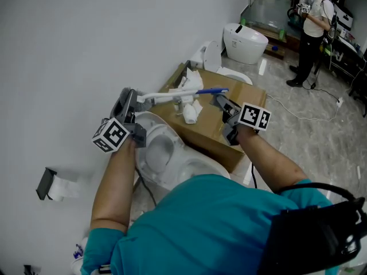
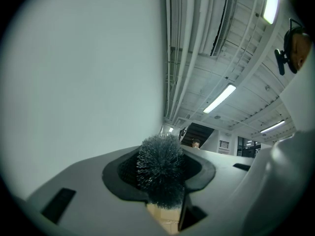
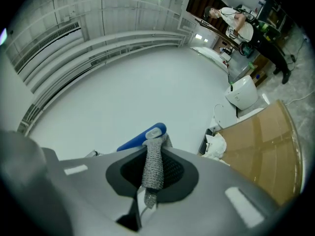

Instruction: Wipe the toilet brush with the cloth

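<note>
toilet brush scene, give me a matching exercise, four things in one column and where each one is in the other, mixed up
Things:
1. brush head
2. grey cloth
3. white crumpled wad
4. far white toilet

Places:
A. on the floor beyond the cardboard box
B. gripped in the right gripper
C. gripped in the left gripper
D. lying on top of the box

Pairs: 1-C, 2-B, 3-D, 4-A
</note>
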`<state>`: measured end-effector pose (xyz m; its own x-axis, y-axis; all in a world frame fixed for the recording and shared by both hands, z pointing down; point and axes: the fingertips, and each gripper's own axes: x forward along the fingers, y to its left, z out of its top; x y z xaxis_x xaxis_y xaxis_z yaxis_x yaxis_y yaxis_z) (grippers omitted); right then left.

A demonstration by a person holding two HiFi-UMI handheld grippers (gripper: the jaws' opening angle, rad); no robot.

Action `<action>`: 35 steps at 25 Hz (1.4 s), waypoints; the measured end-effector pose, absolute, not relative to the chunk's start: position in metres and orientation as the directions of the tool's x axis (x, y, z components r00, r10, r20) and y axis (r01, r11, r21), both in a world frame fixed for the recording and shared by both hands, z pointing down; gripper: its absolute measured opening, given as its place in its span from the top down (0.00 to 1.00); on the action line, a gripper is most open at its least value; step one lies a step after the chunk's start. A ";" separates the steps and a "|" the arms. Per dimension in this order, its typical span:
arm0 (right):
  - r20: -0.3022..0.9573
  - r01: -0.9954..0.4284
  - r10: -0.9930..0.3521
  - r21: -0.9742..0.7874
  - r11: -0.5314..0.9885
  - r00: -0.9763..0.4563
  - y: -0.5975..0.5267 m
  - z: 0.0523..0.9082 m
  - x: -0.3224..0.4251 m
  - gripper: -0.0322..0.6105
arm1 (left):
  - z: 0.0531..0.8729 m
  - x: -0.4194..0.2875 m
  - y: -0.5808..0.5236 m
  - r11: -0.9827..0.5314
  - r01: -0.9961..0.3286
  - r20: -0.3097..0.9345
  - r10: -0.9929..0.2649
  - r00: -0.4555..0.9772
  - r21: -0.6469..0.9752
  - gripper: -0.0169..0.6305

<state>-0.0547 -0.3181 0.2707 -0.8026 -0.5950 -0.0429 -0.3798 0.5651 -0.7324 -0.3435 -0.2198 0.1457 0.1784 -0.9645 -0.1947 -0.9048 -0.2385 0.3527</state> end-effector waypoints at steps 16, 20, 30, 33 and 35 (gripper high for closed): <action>-0.044 -0.516 -0.627 -0.525 0.677 -0.778 -0.336 0.225 0.023 0.92 | 0.191 -0.387 -0.172 -0.162 -0.975 -0.076 -0.986 0.151 0.153 0.72; 0.007 -0.493 -0.528 -0.371 0.787 -0.849 -0.303 0.228 -0.016 0.92 | 0.204 -0.372 -0.145 -0.186 -0.979 -0.014 -0.982 0.188 -0.088 0.71; 0.049 -0.507 -0.524 -0.344 0.790 -0.850 -0.291 0.255 -0.046 0.92 | 0.256 -0.356 -0.128 -0.199 -0.886 0.187 -0.974 0.130 -0.418 0.71; 0.054 -0.503 -0.520 -0.361 0.785 -0.852 -0.292 0.259 -0.050 0.92 | 0.263 -0.355 -0.128 -0.203 -0.890 0.200 -0.971 0.130 -0.408 0.71; 0.059 -0.499 -0.514 -0.363 0.787 -0.855 -0.290 0.261 -0.053 0.92 | 0.264 -0.353 -0.127 -0.207 -0.894 0.202 -0.970 0.135 -0.398 0.71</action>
